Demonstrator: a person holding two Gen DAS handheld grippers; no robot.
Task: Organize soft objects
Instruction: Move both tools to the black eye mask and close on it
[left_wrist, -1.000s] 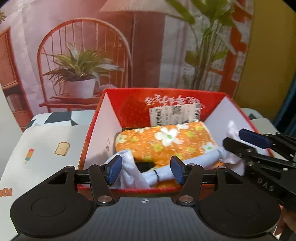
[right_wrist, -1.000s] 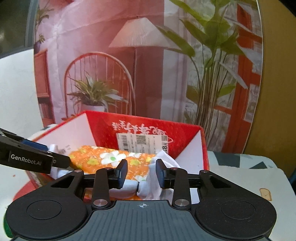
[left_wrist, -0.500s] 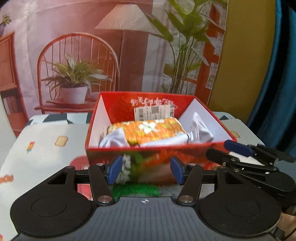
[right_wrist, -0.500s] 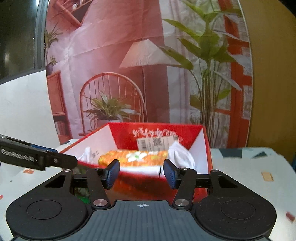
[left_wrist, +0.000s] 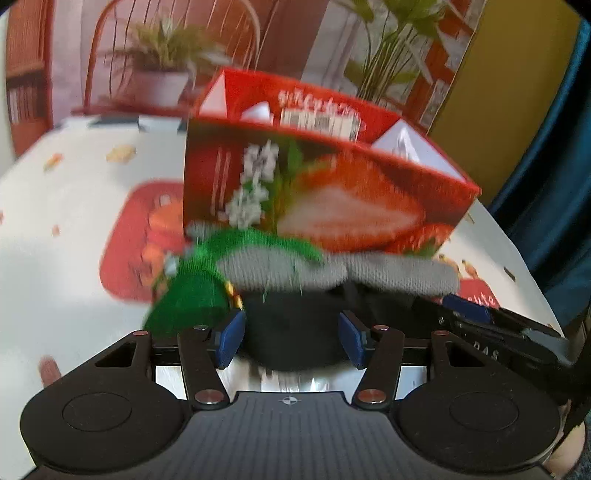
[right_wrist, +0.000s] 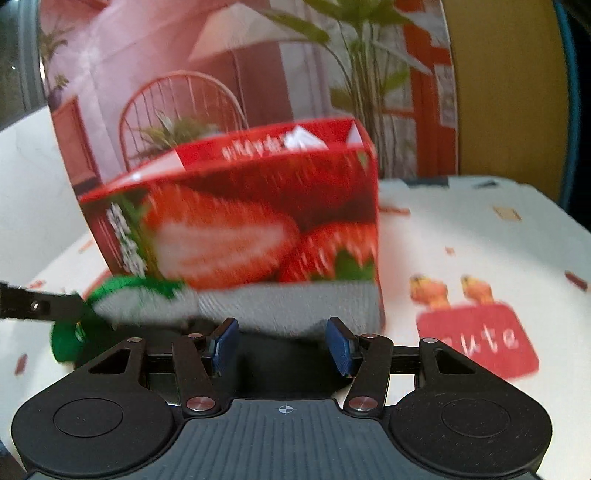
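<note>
Socks (left_wrist: 388, 275), grey with green cuffs over a dark part, lie in a blurred heap on the patterned tablecloth (left_wrist: 74, 206) against the near wall of the red strawberry-printed box (left_wrist: 332, 192), where white cloth (right_wrist: 303, 139) peeks over the far rim. The left gripper (left_wrist: 291, 338) hangs just over the heap's near side, jaws apart and empty. The right gripper (right_wrist: 282, 345), to its right, is likewise spread with nothing between its blue pads (right_wrist: 340, 349).
</note>
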